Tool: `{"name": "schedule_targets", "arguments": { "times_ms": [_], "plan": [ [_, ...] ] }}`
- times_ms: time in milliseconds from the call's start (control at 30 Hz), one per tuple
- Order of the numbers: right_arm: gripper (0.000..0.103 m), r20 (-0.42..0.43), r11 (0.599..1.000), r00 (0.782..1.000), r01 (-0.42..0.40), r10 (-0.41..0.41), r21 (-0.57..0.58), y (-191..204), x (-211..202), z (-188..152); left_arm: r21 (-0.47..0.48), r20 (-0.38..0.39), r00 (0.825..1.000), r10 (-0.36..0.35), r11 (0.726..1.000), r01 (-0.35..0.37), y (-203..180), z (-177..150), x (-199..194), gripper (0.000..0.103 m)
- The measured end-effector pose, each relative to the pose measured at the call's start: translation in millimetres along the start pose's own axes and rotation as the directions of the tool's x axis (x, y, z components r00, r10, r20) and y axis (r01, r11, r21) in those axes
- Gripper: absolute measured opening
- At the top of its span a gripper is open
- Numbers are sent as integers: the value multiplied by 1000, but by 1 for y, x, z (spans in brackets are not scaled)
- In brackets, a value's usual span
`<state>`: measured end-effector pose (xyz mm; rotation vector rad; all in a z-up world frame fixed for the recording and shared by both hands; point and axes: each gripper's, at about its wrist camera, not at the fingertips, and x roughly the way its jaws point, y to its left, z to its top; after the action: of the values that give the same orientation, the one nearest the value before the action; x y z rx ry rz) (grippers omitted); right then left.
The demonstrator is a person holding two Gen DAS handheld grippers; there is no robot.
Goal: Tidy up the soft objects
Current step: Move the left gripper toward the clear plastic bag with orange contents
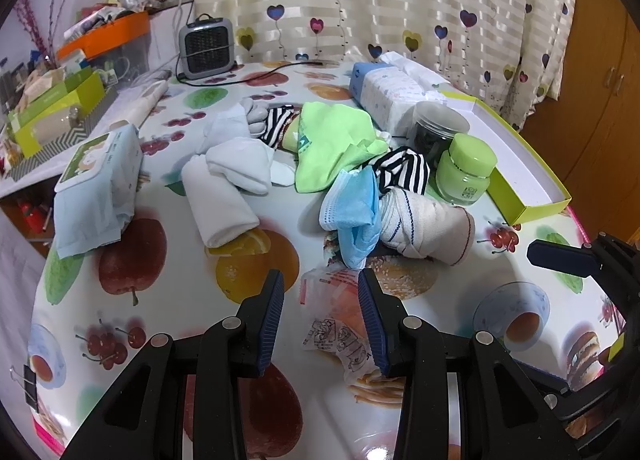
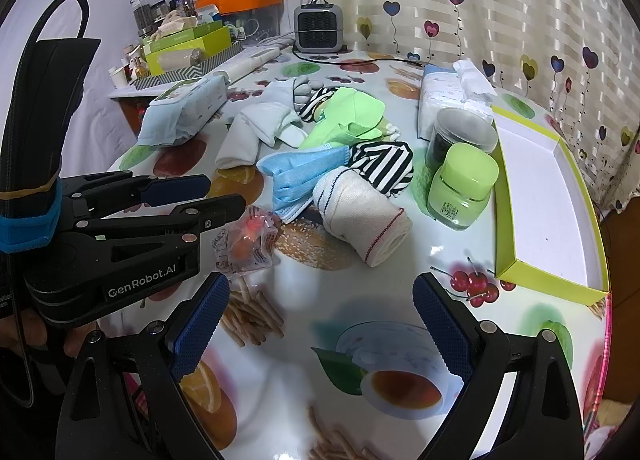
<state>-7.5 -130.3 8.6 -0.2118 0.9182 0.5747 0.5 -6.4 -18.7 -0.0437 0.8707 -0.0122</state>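
Observation:
A heap of soft things lies mid-table: a blue face mask (image 1: 352, 204) (image 2: 300, 174), a rolled cream sock (image 1: 432, 228) (image 2: 360, 216), striped black-and-white socks (image 1: 404, 170) (image 2: 384, 166), a green cloth (image 1: 332, 140) (image 2: 352, 112) and white rolled socks (image 1: 224, 188) (image 2: 256, 128). My left gripper (image 1: 320, 308) (image 2: 224, 196) is partly open, its jaws on either side of a small clear plastic packet (image 1: 340, 324) (image 2: 248, 240), not gripping it. My right gripper (image 2: 320, 324) is wide open and empty over bare table; one fingertip (image 1: 560, 256) shows in the left view.
A green lidded jar (image 2: 460, 188) and a dark jar (image 2: 460, 136) stand beside an open yellow-green box lid (image 2: 540, 196) at the right. A tissue pack (image 2: 448, 96), a wet-wipes pack (image 1: 96, 180), a small heater (image 1: 206, 46) and cluttered boxes (image 1: 56, 116) ring the fruit-print table.

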Motion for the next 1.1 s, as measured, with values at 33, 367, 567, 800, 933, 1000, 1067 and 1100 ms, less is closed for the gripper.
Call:
{"name": "schedule_targets", "arguments": {
  "times_ms": [33, 367, 567, 800, 933, 1000, 1067, 1100],
  "plan": [
    [94, 0, 1000, 1000, -1, 1, 0, 0, 0, 0, 0, 0, 1000, -3, 1000, 3, -1, -1, 1, 37],
    [94, -5, 1000, 1000, -3, 3, 3, -1, 3, 0, -10, -6, 1000, -19, 1000, 18, -3, -2, 3, 37],
    [94, -13, 1000, 1000, -7, 7, 7, -2, 7, 1, -23, -13, 1000, -27, 999, 27, 0, 1, 6, 37],
    [94, -24, 1000, 1000, -14, 14, 18, -8, 11, 5, -28, -20, 999, -37, 999, 36, 1, 3, 10, 37],
    [94, -29, 1000, 999, -18, 19, 22, -11, 14, 6, -31, -23, 999, -41, 999, 40, 1, 4, 11, 37],
    [94, -31, 999, 999, -21, 22, 25, -12, 15, 7, -38, -24, 998, -52, 998, 51, 2, 4, 13, 37],
    [94, -34, 999, 999, -22, 23, 27, -13, 17, 9, -44, -28, 997, -72, 997, 70, 4, 4, 16, 37],
    [94, -36, 999, 999, -23, 24, 29, -14, 18, 9, -50, -29, 996, -80, 996, 78, 6, 4, 17, 37]
  ]
}}
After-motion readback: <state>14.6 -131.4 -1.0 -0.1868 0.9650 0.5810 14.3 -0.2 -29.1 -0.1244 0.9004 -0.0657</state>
